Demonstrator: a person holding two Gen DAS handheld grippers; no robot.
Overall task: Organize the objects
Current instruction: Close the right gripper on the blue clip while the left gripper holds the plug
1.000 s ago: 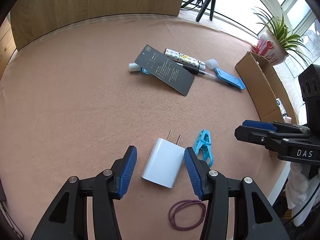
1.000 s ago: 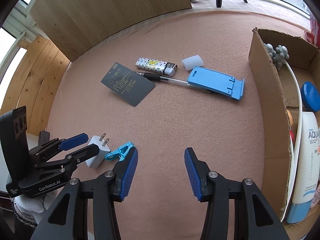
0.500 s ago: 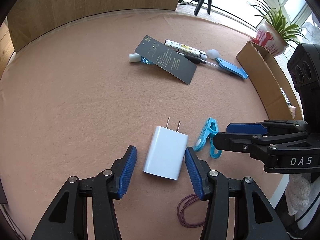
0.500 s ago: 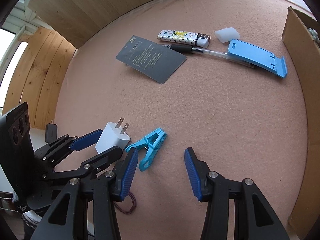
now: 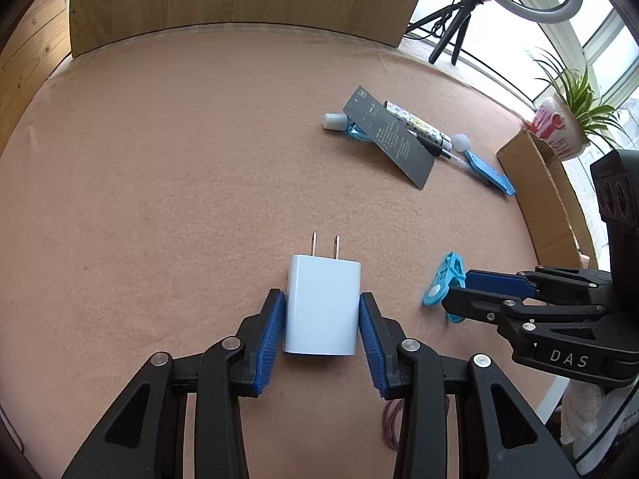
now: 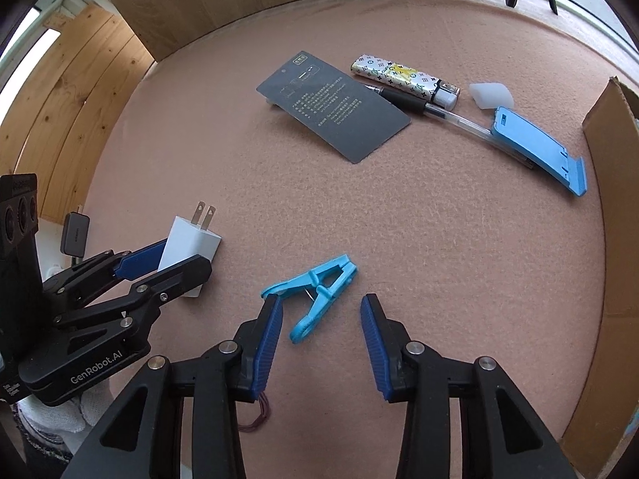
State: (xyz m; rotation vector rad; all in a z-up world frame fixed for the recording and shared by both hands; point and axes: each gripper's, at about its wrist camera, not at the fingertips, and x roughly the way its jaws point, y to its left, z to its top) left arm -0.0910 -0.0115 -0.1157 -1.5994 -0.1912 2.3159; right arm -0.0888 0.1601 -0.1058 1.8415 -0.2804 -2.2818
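A white plug charger (image 5: 323, 279) lies flat on the pink cloth, prongs pointing away. My left gripper (image 5: 321, 297) straddles it; its jaws are closing and both blue pads touch the charger's sides. The same grip shows at the left of the right wrist view, left gripper (image 6: 185, 257) around the charger (image 6: 191, 235). A light blue clothes peg (image 6: 319, 291) lies between the fingers of my right gripper (image 6: 322, 300), whose jaws are closing. The left pad is at the peg's handle; the right pad stands apart from it. From the left wrist view, the right gripper (image 5: 455, 289) sits over the peg (image 5: 443, 279).
Farther back lie a dark card (image 6: 331, 103), a patterned lighter (image 6: 399, 76), a pen (image 6: 439, 113), a white cap (image 6: 491, 95) and a blue phone stand (image 6: 535, 147). A cardboard box (image 6: 607, 199) stands at the right. A purple rubber band (image 5: 389, 427) lies under my left gripper.
My left gripper has moved forward and narrowed onto the charger. My right gripper has shifted left until the peg lies between its fingers, and its jaws have narrowed.
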